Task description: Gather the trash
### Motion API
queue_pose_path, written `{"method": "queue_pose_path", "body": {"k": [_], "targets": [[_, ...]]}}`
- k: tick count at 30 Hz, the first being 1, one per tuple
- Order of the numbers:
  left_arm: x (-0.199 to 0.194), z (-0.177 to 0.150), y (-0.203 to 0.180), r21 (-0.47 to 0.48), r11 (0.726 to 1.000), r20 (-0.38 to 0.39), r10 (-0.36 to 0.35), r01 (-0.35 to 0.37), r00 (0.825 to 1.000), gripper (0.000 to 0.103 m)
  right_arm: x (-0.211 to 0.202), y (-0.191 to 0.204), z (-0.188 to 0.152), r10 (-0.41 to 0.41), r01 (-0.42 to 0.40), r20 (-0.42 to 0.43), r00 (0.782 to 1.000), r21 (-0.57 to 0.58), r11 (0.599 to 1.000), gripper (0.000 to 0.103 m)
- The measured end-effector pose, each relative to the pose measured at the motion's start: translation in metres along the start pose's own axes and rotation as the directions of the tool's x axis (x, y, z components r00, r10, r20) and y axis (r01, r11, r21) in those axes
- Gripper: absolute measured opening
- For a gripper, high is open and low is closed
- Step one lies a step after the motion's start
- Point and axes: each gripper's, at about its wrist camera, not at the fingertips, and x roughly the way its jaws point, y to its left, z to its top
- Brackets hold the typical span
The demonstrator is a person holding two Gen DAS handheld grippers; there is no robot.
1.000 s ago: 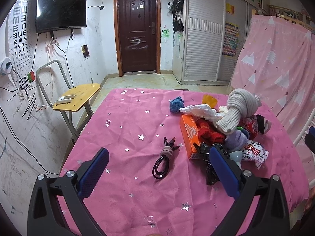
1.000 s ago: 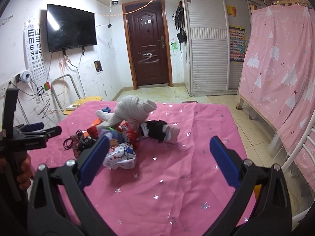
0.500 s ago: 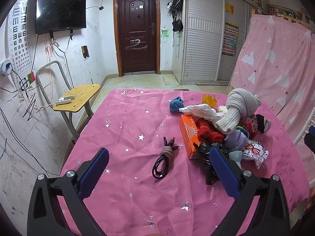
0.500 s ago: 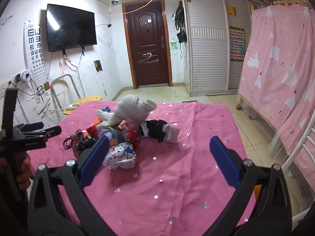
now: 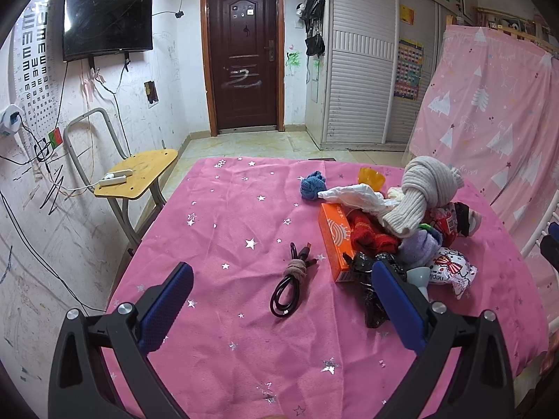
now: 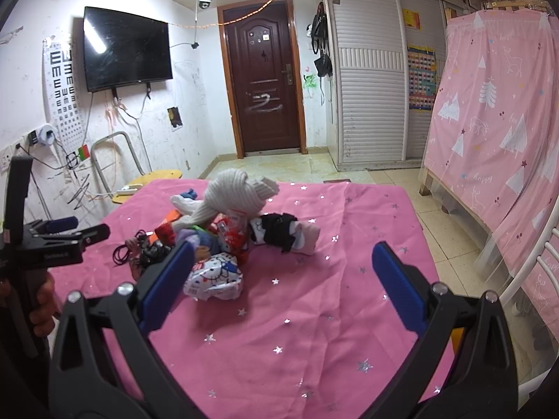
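Note:
A heap of clutter lies on the pink starred tablecloth: an orange box, a crumpled white wrapper, a Hello Kitty snack bag, a black crumpled bag, red and purple cloth, a cream knit scarf. A coiled black cable lies left of the heap. My left gripper is open and empty above the near table. My right gripper is open and empty; the snack bag sits by its left finger.
A blue knit ball and an orange cup sit at the far side. A black-and-pink sock lies right of the heap. A yellow chair stands left of the table, a pink curtain to the right.

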Motion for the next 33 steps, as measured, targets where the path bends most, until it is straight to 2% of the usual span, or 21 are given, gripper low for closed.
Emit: {"method": "queue_pose_path", "body": {"k": [17,20,22,25,29,31,33], "targets": [[0.002,-0.001,0.001,-0.001,1.0,-0.008,-0.001,0.001,1.0,0.095,0.003,0.002,-0.001,0.002,-0.002,-0.011,1.0,0.001,1.0,0.098],[0.008,0.0,0.007,-0.008,1.0,-0.038,-0.019,0.019,0.999,0.095,0.01,0.006,-0.002,0.036,-0.037,-0.047,0.998,-0.022,0.999,0.098],[0.012,-0.001,0.01,-0.003,0.999,-0.058,-0.043,0.043,0.997,0.095,0.016,0.014,-0.003,0.088,-0.092,-0.078,0.993,-0.044,0.995,0.098],[0.017,-0.001,0.01,0.043,0.998,-0.071,-0.045,0.048,0.996,0.095,0.025,0.028,-0.005,0.15,-0.16,-0.117,0.982,-0.09,0.983,0.097],[0.027,-0.001,0.0,0.108,0.993,-0.092,-0.046,0.056,0.995,0.093,0.043,0.044,-0.007,0.181,-0.206,-0.174,0.968,-0.138,0.969,0.097],[0.034,-0.001,-0.004,0.133,0.99,-0.107,-0.037,0.051,0.994,0.089,0.052,0.048,-0.007,0.185,-0.216,-0.2,0.962,-0.15,0.965,0.097],[0.041,0.001,-0.005,0.142,0.989,-0.128,-0.032,0.05,0.991,0.078,0.057,0.047,-0.007,0.183,-0.218,-0.22,0.958,-0.149,0.964,0.097]]}}
